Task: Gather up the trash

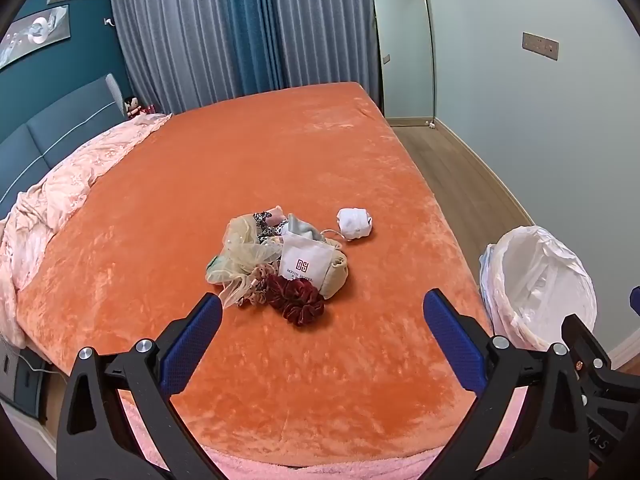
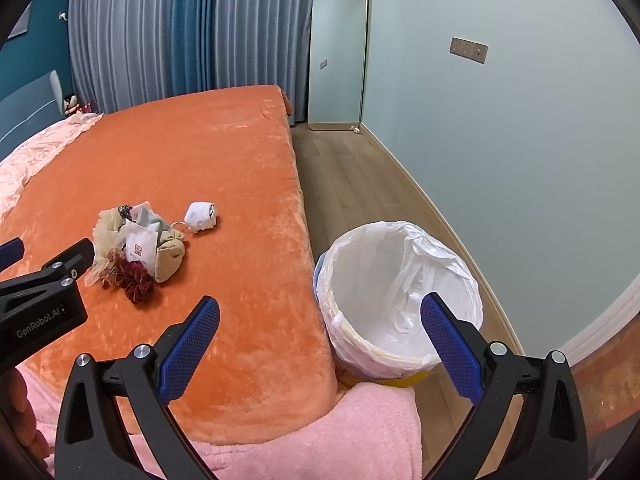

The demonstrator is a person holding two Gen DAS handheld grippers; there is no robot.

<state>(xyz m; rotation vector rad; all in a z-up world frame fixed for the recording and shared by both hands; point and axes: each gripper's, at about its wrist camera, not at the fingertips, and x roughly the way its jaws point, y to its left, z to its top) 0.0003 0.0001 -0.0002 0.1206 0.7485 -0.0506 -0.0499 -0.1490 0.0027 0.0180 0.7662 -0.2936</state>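
Trash pile (image 1: 280, 260) ahead of left tongs (image 1: 322, 310)

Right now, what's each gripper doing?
Left gripper: open, holding nothing, above the bed.
Right gripper: open, holding nothing, near the trash bin.

Much of the pile (image 1: 276, 260) hides itself: the white packet (image 1: 306, 258) covers part of the beige roll (image 1: 338, 276) and the grey cloth (image 1: 300, 228) behind it, and its small print is too fine to read. What the white wad (image 1: 354, 222) is made of cannot be told.

The bin (image 2: 400, 292) shows only its liner; its body is mostly behind the bed (image 2: 240, 240) corner and the pink blanket (image 2: 360, 420). In the left view the right tool (image 1: 634, 300) is cut by the edge. In the right view the left tool (image 2: 12, 250) shows one finger and a pad tip. The doll (image 1: 134, 106) by the headboard is too small to make out.
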